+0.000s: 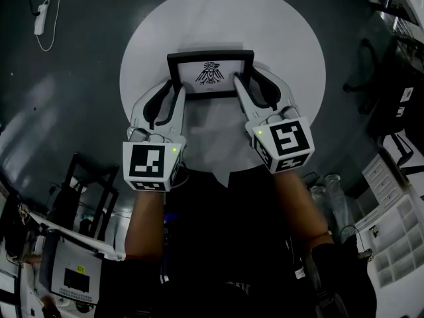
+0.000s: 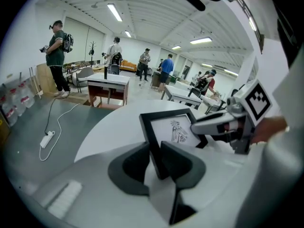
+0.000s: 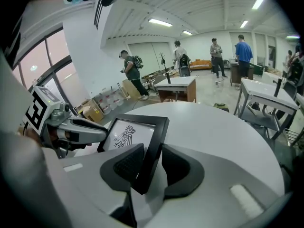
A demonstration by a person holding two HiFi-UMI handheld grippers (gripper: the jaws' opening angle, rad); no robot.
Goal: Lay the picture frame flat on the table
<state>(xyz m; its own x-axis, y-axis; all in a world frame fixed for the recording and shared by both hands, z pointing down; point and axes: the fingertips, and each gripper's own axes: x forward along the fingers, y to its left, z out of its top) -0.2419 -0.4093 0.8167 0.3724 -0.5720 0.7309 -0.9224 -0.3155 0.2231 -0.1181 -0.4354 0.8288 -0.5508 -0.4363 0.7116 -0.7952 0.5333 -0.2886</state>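
A black picture frame [image 1: 211,73] with a bird drawing stands tilted on the round white table [image 1: 265,32], its picture facing me. My left gripper [image 1: 169,91] is shut on its left edge; in the left gripper view the frame [image 2: 173,129] is pinched between both dark pads [image 2: 178,163]. My right gripper [image 1: 250,78] straddles the right edge. In the right gripper view the frame [image 3: 128,137] leans between the jaws of that gripper [image 3: 152,158], a thin gap showing beside the right pad [image 3: 178,167], so it stands open.
A white power strip [image 1: 41,15] with its cable lies on the dark floor left of the table. Desks [image 2: 109,82] and several people stand farther off in the room. Shelving [image 1: 397,244] and a dark stand [image 1: 86,184] flank me.
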